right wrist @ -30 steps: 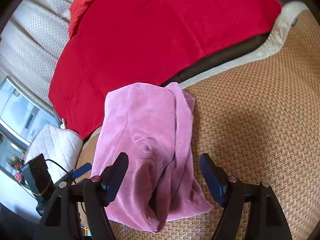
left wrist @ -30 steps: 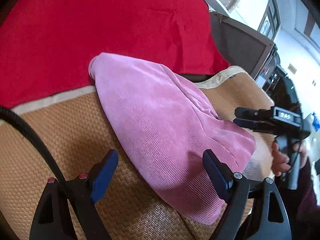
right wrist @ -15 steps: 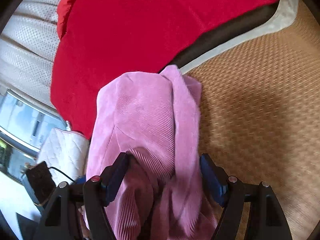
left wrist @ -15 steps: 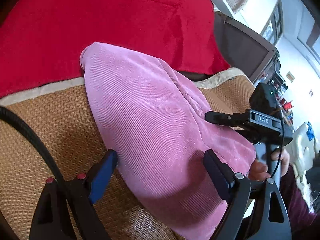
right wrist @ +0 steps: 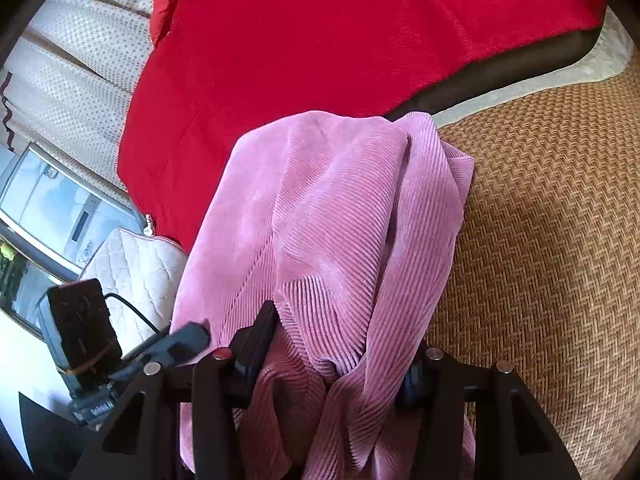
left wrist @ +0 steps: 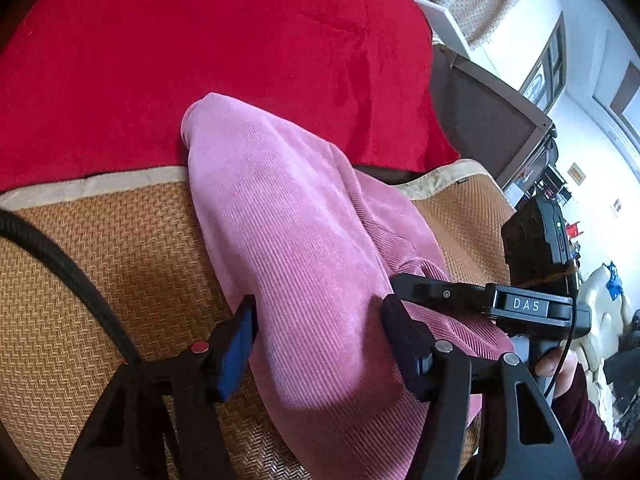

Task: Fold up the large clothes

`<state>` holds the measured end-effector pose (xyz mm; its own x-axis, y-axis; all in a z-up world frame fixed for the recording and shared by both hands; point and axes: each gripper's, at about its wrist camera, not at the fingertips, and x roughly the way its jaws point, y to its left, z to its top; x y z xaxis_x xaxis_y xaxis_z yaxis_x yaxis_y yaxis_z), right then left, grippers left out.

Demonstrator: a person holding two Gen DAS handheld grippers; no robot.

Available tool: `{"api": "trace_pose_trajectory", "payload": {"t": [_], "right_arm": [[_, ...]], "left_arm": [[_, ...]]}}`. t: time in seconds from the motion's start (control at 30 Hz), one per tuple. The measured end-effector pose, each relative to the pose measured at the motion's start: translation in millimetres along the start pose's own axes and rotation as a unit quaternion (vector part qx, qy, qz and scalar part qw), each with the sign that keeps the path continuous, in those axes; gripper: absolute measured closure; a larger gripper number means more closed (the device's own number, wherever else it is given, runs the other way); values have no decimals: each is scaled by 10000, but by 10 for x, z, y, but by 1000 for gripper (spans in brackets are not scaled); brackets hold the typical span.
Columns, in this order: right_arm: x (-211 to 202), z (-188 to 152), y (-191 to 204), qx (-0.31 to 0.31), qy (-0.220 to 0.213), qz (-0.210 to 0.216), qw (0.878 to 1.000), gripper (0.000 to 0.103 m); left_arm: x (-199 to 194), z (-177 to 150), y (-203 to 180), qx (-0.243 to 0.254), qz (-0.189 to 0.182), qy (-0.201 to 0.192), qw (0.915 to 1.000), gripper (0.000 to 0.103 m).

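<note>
A pink corduroy garment (left wrist: 296, 240) lies in a long folded bundle on a woven tan mat (left wrist: 100, 260). My left gripper (left wrist: 320, 332) is open, its jaws on either side of the near end of the garment. In the right wrist view the same garment (right wrist: 340, 220) fills the gap of my right gripper (right wrist: 336, 344), which is open with cloth bunched between and over its jaws. The right gripper also shows in the left wrist view (left wrist: 500, 304), at the garment's right edge.
A red blanket (left wrist: 200, 60) covers the surface behind the mat, with a dark strip (right wrist: 500, 76) between them. A white quilted cushion (right wrist: 136, 264) and a curtain (right wrist: 80, 60) lie to the left in the right wrist view. Furniture stands at the right (left wrist: 492, 120).
Both grippers have moved forward onto the garment. It now sits deep between the jaws of each. The right gripper has come closer to the left one.
</note>
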<state>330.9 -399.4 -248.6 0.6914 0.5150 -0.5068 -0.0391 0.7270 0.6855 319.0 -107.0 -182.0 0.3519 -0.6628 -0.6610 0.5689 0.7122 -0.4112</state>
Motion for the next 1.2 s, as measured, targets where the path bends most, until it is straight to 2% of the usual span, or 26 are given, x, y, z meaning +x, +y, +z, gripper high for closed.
{"api": "trace_pose_trajectory", "payload": {"t": [0.1,0.17,0.3,0.4,0.43,0.5,0.57,0.63,0.7,0.77,0.83,0.87,0.93,0.97,1.07,1.13,1.2], "right_arm": [[22,10,-59,207,-22,117,9997,50],[10,0,-3,225,-43,159,9996,50],[16,-80,123,233,82,500,9984,51],[60,-75,123,156,154,296,9993,51],[59,-60,121,173,188,208,9995,50],[4,-32,158,156,148,57,9998,44],[-142,0,207,78,-1,-130,9999,41],[-317,29,269,-50,-285,-336,9990,41],[-521,41,354,-285,-792,-616,9945,41],[-652,67,401,-380,-1089,-637,9913,40],[-677,71,477,-458,-1245,-464,9901,40],[-649,83,506,-493,-1235,-445,9901,43],[-487,101,593,-556,-1079,-329,9921,57],[-398,114,612,-543,-992,-339,9930,72],[-191,117,482,-474,-695,-474,9953,72],[56,133,378,-356,-354,-775,9957,73],[179,126,315,-294,-227,-933,9949,74]], "left_arm": [[101,-19,19,-46,138,142,9998,34],[90,-9,19,-81,126,118,9998,34],[6,24,11,-47,228,6,9997,34],[48,24,46,-60,290,138,9995,31],[98,8,49,-65,360,238,9990,27],[111,3,32,-72,404,226,9989,26],[65,21,-21,54,500,185,9986,26],[2,14,-68,271,778,84,9966,23],[-28,-14,-97,460,1022,51,9937,21],[-8,-43,-156,636,1161,28,9912,21],[-1,-47,-178,665,1207,0,9905,21],[0,-54,-195,695,1269,-24,9895,21],[-17,-79,-205,752,1342,-63,9881,21],[-18,-89,-216,780,1388,-81,9872,21],[-8,-105,-246,837,1470,-111,9855,21],[-1,-92,-229,880,1504,-113,9846,21],[12,-103,-235,920,1487,-81,9846,20]]}}
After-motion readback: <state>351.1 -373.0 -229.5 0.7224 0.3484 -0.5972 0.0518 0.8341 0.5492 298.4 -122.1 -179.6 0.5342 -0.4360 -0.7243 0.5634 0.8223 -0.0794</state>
